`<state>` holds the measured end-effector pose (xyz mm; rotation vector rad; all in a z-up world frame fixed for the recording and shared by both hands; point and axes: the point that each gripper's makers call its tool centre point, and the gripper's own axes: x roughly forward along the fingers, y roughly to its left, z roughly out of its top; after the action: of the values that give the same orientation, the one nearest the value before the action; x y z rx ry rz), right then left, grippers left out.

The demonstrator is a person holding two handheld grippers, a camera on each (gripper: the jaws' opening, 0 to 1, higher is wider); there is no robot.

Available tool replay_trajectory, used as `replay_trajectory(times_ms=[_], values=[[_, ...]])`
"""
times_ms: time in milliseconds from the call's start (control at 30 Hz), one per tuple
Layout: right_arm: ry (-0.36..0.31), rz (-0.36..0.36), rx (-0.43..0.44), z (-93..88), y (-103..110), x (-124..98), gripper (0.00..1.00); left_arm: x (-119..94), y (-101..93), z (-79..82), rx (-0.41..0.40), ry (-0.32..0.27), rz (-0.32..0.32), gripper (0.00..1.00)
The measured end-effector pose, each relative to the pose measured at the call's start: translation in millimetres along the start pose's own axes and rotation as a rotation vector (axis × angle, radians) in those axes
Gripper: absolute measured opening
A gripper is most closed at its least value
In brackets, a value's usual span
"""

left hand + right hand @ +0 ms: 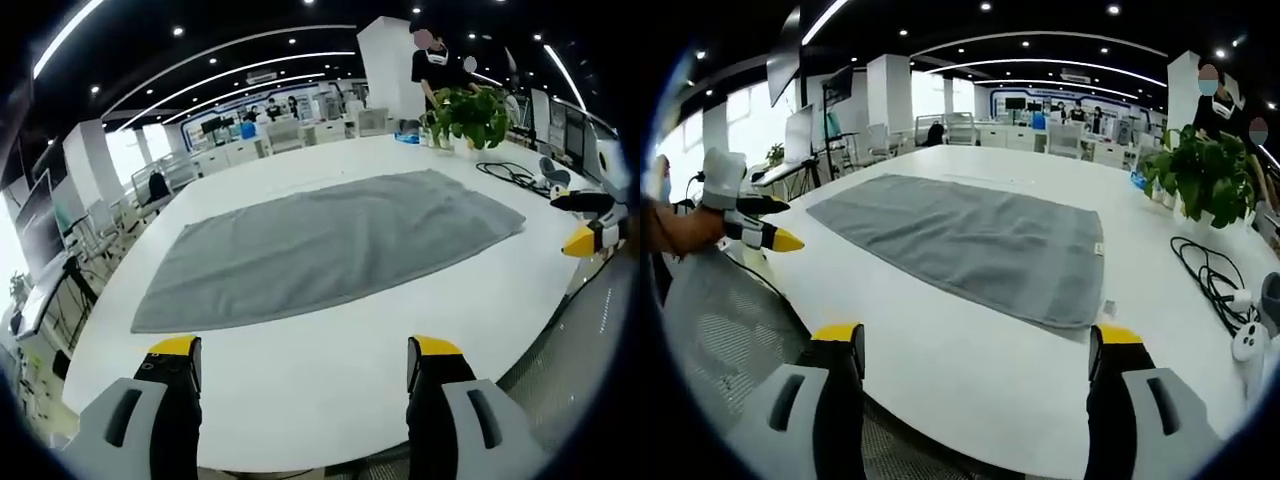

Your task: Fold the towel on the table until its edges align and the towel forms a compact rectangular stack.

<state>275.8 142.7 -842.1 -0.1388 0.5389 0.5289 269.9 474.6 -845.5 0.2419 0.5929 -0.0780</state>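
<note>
A grey towel (330, 245) lies spread flat on the white table (300, 370), unfolded; in the right gripper view the towel (970, 240) stretches away from its near right corner. My left gripper (305, 365) hangs open above the table's near edge, short of the towel, with nothing between its yellow-tipped jaws. My right gripper (975, 350) is open too, over the table edge near the towel's corner. The right gripper (590, 235) appears at the right of the left gripper view, and the left gripper (760, 225), held by a hand, at the left of the right gripper view.
A potted green plant (470, 115) stands at the table's far side, also seen as plant (1200, 175). Black cables (1210, 270) and a white device (1250, 340) lie right of the towel. A person (432, 70) stands behind the plant. Office desks and chairs fill the background.
</note>
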Motion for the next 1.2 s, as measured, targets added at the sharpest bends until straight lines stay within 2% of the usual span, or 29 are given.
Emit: replay_trajectory(times_ms=[400, 633, 800, 867, 1200], values=[[-0.008, -0.008, -0.032, 2.9, -0.4, -1.3, 0.94, -2.3, 4.2, 9.3, -0.057, -0.060, -0.004, 0.87], [-0.024, -0.020, -0.053, 7.4, -2.7, -2.3, 0.93, -0.4, 0.1, 4.7, -0.043, -0.032, -0.017, 0.87], [-0.018, -0.022, -0.066, 7.0, -2.1, -1.7, 0.93, -0.6, -1.1, 5.0, -0.024, -0.033, -0.025, 0.85], [-0.019, -0.022, -0.074, 7.7, -2.2, -1.7, 0.93, -1.9, 1.2, 9.0, -0.036, -0.054, -0.020, 0.84], [-0.004, -0.038, -0.088, 6.0, -4.3, -2.1, 0.93, -2.5, -0.7, 6.9, -0.036, -0.037, -0.023, 0.85]])
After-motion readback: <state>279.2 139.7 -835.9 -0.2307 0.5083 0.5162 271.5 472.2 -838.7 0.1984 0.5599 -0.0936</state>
